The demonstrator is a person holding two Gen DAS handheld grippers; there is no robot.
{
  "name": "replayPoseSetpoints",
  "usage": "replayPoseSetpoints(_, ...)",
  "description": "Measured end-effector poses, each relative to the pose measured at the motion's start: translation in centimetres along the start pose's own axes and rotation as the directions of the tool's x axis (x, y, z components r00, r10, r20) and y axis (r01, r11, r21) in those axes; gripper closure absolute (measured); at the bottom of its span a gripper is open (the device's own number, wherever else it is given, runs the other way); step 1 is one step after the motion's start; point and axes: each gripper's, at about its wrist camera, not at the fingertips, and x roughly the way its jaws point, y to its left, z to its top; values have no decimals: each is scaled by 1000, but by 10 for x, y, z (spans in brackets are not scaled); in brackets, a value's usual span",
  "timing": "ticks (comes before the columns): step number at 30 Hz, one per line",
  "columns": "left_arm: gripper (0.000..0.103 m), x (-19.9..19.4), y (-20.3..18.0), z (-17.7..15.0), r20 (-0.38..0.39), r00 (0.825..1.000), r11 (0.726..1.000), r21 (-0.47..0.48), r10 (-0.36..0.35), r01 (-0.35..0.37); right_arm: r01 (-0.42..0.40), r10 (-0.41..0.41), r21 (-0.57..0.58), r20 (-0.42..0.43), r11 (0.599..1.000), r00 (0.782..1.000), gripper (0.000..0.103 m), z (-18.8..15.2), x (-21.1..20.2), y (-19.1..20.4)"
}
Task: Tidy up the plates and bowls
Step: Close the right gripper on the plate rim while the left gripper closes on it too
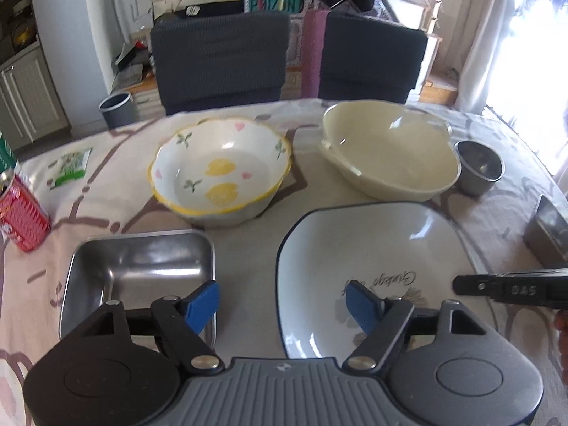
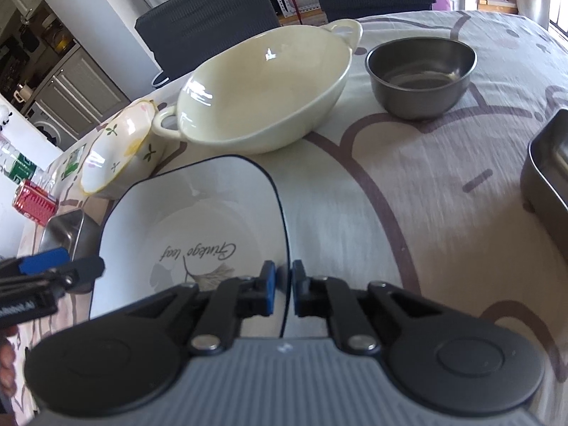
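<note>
Jaws of the right gripper [image 2: 282, 293] were clamped on the near right rim of the square plate [image 2: 184, 220] on the table; the left gripper [image 1: 282, 303] was held spread wide, straddling the plate's left edge, untouched.

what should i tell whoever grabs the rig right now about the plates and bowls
Right gripper: shut on the right rim of the square plate; plate looks to be still on the table.
Left gripper: open, holding nothing, poised over the gap between the steel tray and the plate's left edge.
Behind the plate: flowered bowls, seemingly two nested, and a cream bowl with handles; small steel bowl to its right.
Done: maybe the flowered bowls.
Left: grouping everything else.
</note>
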Motion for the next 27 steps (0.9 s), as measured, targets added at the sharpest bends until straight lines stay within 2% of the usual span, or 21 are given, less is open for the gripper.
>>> replayPoseSetpoints(4,40,1,-3,2,-24,996,996,-23,-82,81,-7,7,0,-2,1000,1000,92,0,0,-1)
replayPoseSetpoints(8,54,15,-3,-3,-77,995,998,-31,-60,58,-9,9,3,-5,1000,1000,92,0,1,-1)
replayPoseSetpoints(10,58,20,1,-4,-94,994,997,-60,-57,52,-11,11,2,-5,1000,1000,92,0,0,-1)
replayPoseSetpoints(12,62,23,5,-5,-105,993,996,-79,-53,44,-14,14,2,-7,1000,1000,92,1,1,-1)
replayPoseSetpoints(17,81,30,11,-8,-111,992,993,-107,-65,53,-19,19,4,-9,1000,1000,92,1,1,-2)
replayPoseSetpoints(22,87,37,10,-9,-130,990,994,-101,-54,41,-34,34,8,-13,999,999,92,2,2,-4)
replayPoseSetpoints(25,83,41,9,-14,-121,991,994,-100,-64,52,-41,41,-1,-11,999,999,92,2,3,-5)
replayPoseSetpoints(27,81,41,3,-16,-114,992,997,-62,-48,42,-52,51,-8,-9,999,999,92,2,4,-6)
